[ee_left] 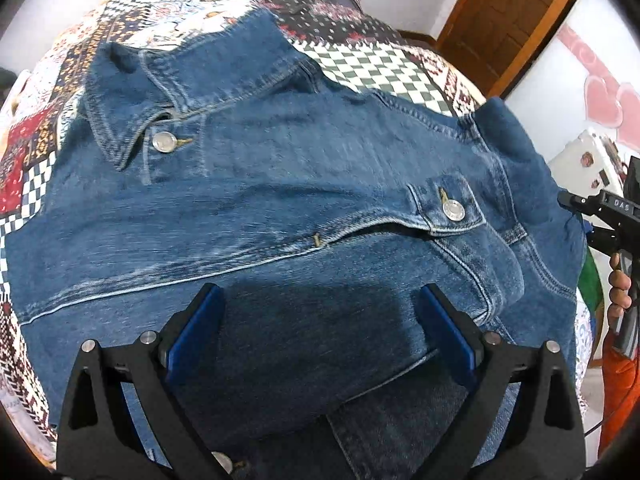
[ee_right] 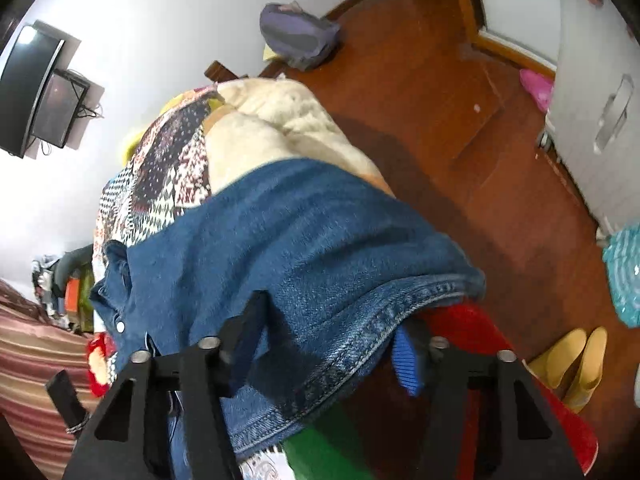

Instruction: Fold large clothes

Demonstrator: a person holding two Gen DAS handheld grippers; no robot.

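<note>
A blue denim jacket (ee_left: 280,184) lies front up on a patchwork bedspread (ee_left: 380,64), collar at the upper left, chest pocket at the right. My left gripper (ee_left: 320,300) is open just above the jacket's lower part, blue pads wide apart, nothing between them. In the right wrist view the jacket's hem (ee_right: 320,264) hangs over the bed edge. My right gripper (ee_right: 328,320) has the hem lying between its jaws; they stand apart and whether they pinch the cloth is not clear. The right gripper's handle (ee_left: 616,216) shows at the right edge of the left wrist view.
Red and green cloth (ee_right: 480,344) lies under the hem at the bed edge. A cream blanket (ee_right: 280,128) is bunched at the bed's far end. Brown floor (ee_right: 460,140) with yellow shoes (ee_right: 568,364), a grey bag (ee_right: 296,36) and a white cabinet (ee_right: 600,112) lies beyond. A wooden door (ee_left: 504,20) stands behind.
</note>
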